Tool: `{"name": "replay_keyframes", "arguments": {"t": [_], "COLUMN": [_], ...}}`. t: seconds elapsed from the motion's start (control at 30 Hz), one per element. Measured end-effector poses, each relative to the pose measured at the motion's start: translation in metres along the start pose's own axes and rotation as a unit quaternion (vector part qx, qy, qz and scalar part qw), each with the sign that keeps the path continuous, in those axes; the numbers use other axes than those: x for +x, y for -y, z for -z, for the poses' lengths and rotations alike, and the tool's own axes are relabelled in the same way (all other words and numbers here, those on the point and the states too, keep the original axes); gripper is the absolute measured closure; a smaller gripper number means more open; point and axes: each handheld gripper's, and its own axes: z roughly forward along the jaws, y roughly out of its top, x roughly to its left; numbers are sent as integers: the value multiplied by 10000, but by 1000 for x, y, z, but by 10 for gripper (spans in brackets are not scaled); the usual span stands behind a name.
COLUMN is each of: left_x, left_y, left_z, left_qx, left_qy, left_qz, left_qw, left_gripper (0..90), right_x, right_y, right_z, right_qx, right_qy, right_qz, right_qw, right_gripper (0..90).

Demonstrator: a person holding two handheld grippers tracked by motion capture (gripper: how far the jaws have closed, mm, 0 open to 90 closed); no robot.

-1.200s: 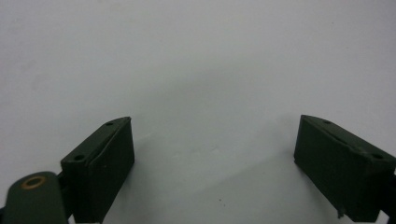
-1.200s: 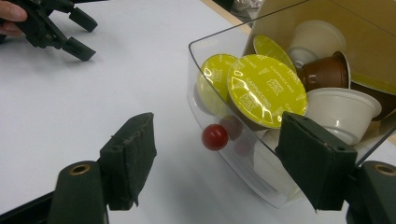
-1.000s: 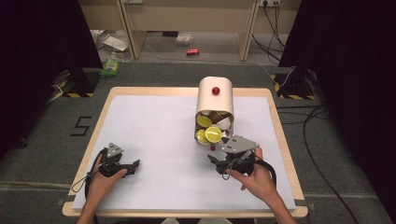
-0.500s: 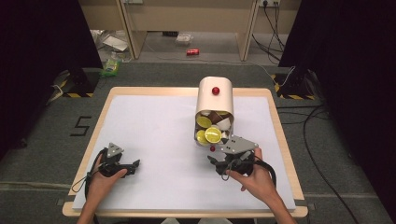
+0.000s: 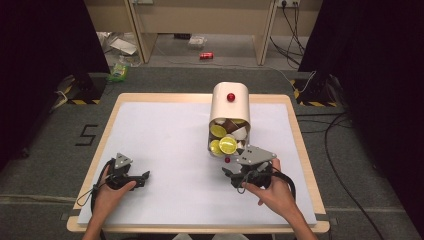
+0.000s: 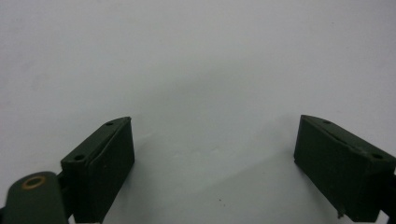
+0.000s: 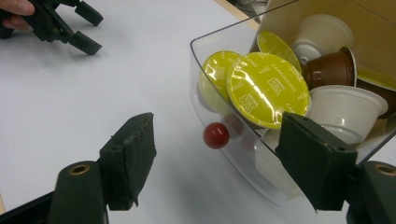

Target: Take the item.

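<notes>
A cream capsule box (image 5: 222, 107) with a red knob on top (image 5: 230, 97) stands at the table's back right. Its clear drawer (image 7: 233, 158) is pulled out toward me and holds several coffee capsules: yellow-lidded ones (image 7: 267, 91), a white one (image 7: 345, 109) and a brown one (image 7: 329, 67). The drawer's front carries a small red knob (image 7: 215, 135). My right gripper (image 7: 215, 125) is open just in front of that knob, its pads apart from it. In the high view the right gripper (image 5: 231, 176) lies low beside the drawer (image 5: 214, 150). My left gripper (image 6: 215, 123) is open over bare white table, at the front left (image 5: 144, 178).
The white mat (image 5: 170, 140) covers a wooden table (image 5: 295, 125). Dark curtains flank the table. Cables (image 5: 340, 145) run over the carpet at the right, and litter with a red can (image 5: 206, 55) lies on the floor beyond.
</notes>
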Motion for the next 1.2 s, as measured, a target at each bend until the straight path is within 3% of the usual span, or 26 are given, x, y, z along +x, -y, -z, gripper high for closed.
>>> {"name": "replay_keyframes", "arguments": {"t": [0.47, 1.2], "left_x": [0, 0], "left_y": [0, 0], "left_z": [0, 0], "left_qx": [0, 6], "left_qy": [0, 7], "left_qz": [1, 7], "left_qw": [10000, 10000], "left_gripper": [117, 117], "right_x": [-7, -15], "right_y": [0, -19], "right_z": [3, -6], "right_qx": [-306, -376], "right_qy": [-106, 88], "right_qz": [-335, -441], "right_qw": [9989, 9983], "right_gripper": [259, 271]}}
